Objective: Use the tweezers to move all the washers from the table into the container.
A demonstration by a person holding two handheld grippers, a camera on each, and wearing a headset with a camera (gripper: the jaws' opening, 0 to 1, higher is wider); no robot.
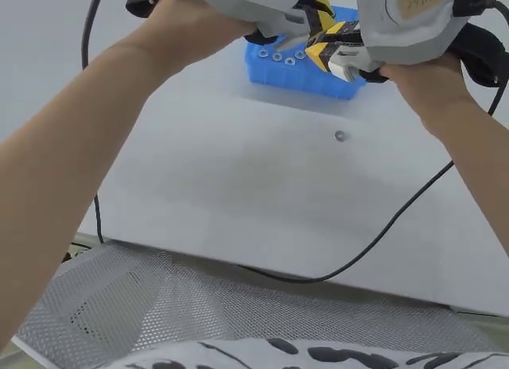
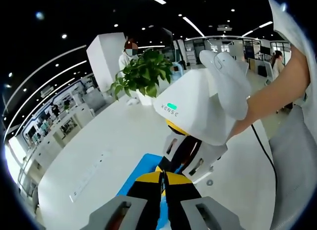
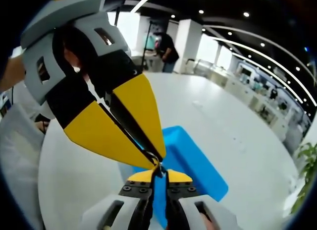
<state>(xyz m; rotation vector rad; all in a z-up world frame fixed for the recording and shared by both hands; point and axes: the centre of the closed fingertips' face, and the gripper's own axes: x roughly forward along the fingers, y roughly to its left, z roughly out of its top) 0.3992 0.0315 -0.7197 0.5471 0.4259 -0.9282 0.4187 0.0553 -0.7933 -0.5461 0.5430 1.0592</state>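
A blue container (image 1: 318,81) stands at the far side of the white table (image 1: 238,194) with several washers (image 1: 278,57) inside. One washer (image 1: 340,136) lies on the table just in front of it. Both grippers hover over the container, tips together. My left gripper (image 1: 322,11) is shut on dark thin tweezers (image 3: 131,128), which run between its yellow jaws. My right gripper (image 3: 158,176) is shut, and the tweezers' tip reaches in between its jaw ends. In the left gripper view, the left gripper (image 2: 163,178) faces the right gripper (image 2: 181,155), with the container (image 2: 143,163) below.
A black cable (image 1: 382,234) trails across the table's right front. A grey mesh surface (image 1: 159,305) lies below the near table edge. Another cable (image 1: 89,35) hangs at the left. A potted plant (image 2: 143,74) and a person (image 3: 166,51) are far behind.
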